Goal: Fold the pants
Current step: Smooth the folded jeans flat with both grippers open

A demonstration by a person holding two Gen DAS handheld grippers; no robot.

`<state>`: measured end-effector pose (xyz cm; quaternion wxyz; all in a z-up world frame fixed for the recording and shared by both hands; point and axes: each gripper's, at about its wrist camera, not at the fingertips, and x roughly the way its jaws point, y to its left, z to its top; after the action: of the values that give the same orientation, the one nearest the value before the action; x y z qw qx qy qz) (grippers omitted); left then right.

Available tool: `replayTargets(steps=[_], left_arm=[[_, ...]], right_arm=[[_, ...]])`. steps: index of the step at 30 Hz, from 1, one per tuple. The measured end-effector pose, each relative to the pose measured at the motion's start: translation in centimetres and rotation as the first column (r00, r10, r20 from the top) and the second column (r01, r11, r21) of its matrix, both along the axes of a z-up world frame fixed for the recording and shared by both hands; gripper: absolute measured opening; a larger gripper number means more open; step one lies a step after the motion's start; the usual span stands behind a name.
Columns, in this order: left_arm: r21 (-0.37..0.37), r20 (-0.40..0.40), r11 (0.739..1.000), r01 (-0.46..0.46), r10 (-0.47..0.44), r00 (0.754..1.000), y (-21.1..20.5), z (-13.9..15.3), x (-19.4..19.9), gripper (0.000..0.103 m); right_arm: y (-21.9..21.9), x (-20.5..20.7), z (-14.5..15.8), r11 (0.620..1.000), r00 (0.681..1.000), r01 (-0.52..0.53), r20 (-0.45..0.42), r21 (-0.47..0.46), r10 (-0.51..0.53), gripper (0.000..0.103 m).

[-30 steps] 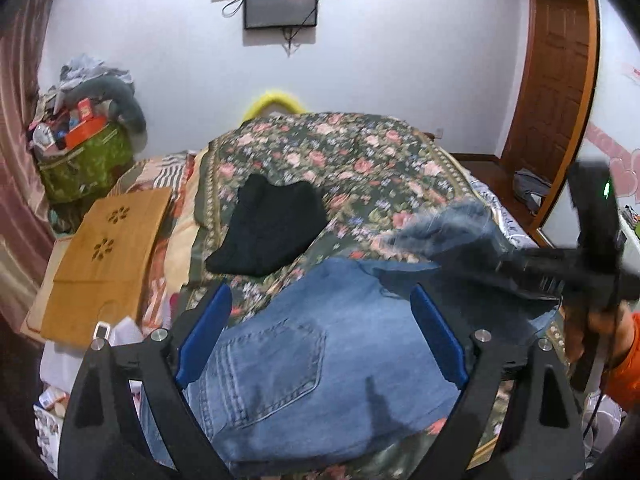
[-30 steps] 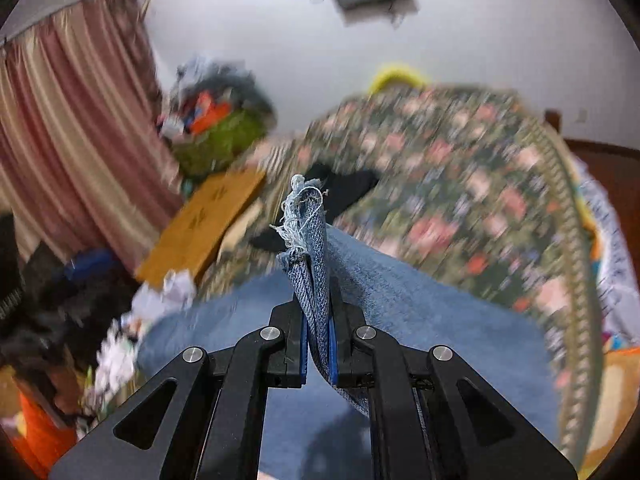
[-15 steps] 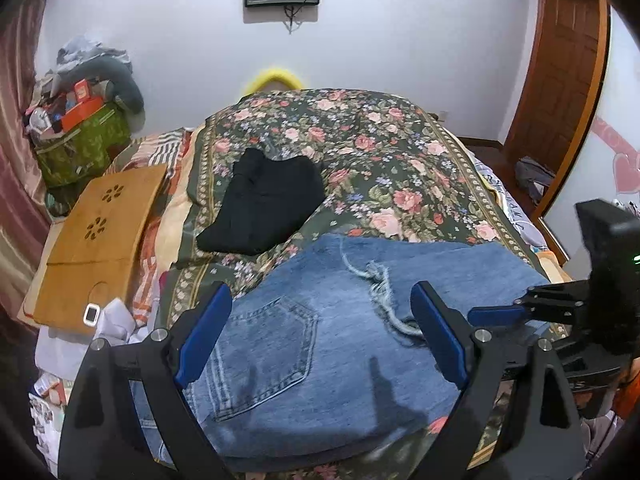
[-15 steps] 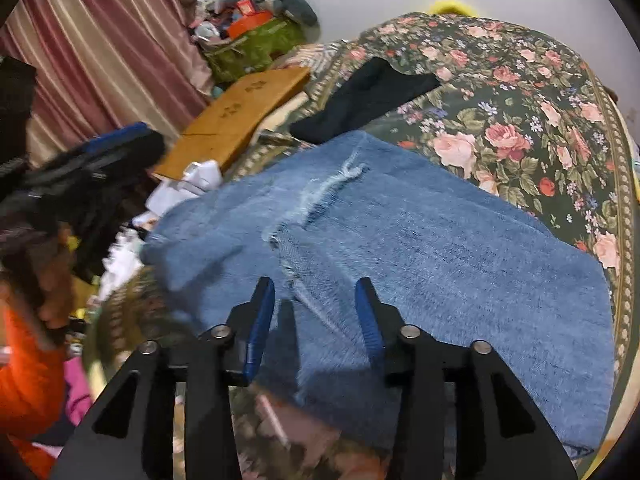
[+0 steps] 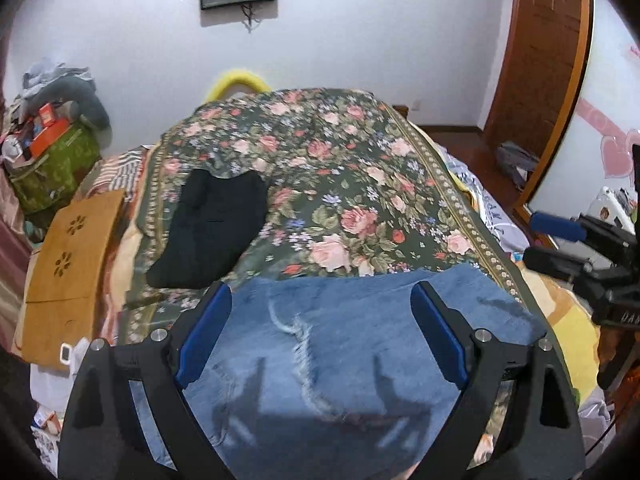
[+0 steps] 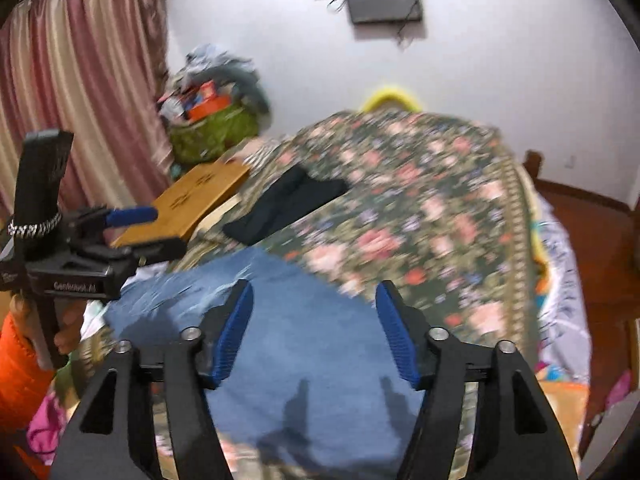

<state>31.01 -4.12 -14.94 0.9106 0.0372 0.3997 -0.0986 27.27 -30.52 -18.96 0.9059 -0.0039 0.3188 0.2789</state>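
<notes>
Blue denim pants (image 5: 340, 360) lie folded on the near end of the floral bedspread (image 5: 340, 184), with a frayed hem edge (image 5: 300, 344) on top. They also show in the right wrist view (image 6: 304, 344). My left gripper (image 5: 322, 332) is open and empty, just above the pants. My right gripper (image 6: 316, 332) is open and empty over the pants too. The right gripper shows at the right edge of the left wrist view (image 5: 580, 252); the left one shows at the left of the right wrist view (image 6: 92, 248).
A folded black garment (image 5: 216, 220) lies further up the bed (image 6: 288, 204). A wooden lap board (image 5: 64, 260) lies at the bed's left side. A green bag of clutter (image 5: 52, 160) and a curtain (image 6: 72, 100) stand left. A wooden door (image 5: 540, 60) stands right.
The right gripper let go of the pant hem it held up, laid it on the pants, opened and drew back. The left gripper stayed open and moved closer over the denim.
</notes>
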Motion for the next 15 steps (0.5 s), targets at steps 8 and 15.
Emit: replayTargets(steps=[8,15], left_arm=[[0.116,-0.164,0.993,0.013,0.007,0.986,-2.7,-6.0,4.2,0.092],[0.148,-0.309,0.988,0.045,0.003,0.951,-2.5,-11.2,4.2,0.097]], right_arm=[[-2.4,4.1,-5.6,0.998,0.985,0.056,-0.158,-0.043,-0.062,0.062],[-3.4,4.6,-12.6,0.996,0.933,0.019,-0.355,-0.087,-0.049,0.062]])
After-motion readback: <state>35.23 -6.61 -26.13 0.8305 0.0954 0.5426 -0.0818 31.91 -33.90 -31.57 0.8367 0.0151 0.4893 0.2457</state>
